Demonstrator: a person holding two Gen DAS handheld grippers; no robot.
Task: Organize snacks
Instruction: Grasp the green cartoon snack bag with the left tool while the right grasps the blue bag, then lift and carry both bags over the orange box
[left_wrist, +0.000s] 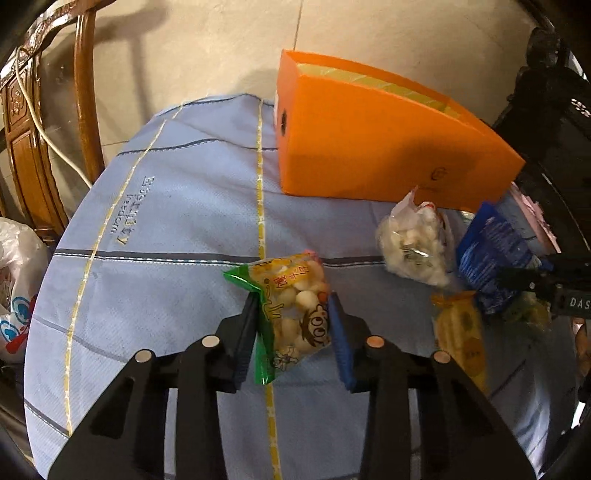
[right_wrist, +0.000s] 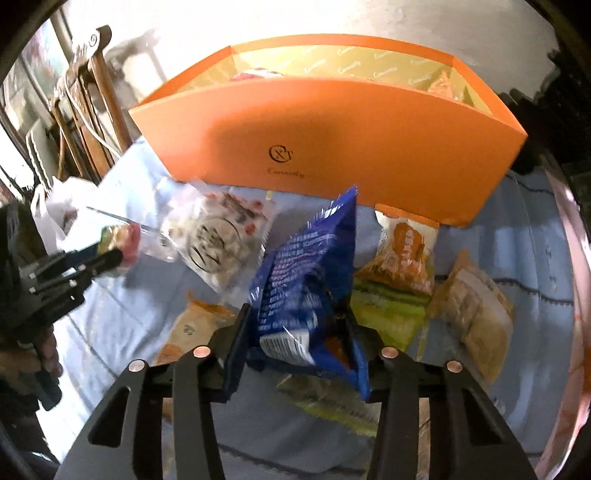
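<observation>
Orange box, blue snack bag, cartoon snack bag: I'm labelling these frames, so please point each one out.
orange box (right_wrist: 332, 122): right wrist view, front wall.
blue snack bag (right_wrist: 306, 280): right wrist view, printed face.
cartoon snack bag (left_wrist: 295, 306): left wrist view, clear front panel.

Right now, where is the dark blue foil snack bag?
In the right wrist view, the dark blue foil snack bag stands between the pads of the right hand-held gripper, before the orange cardboard box, above the blue tablecloth.
</observation>
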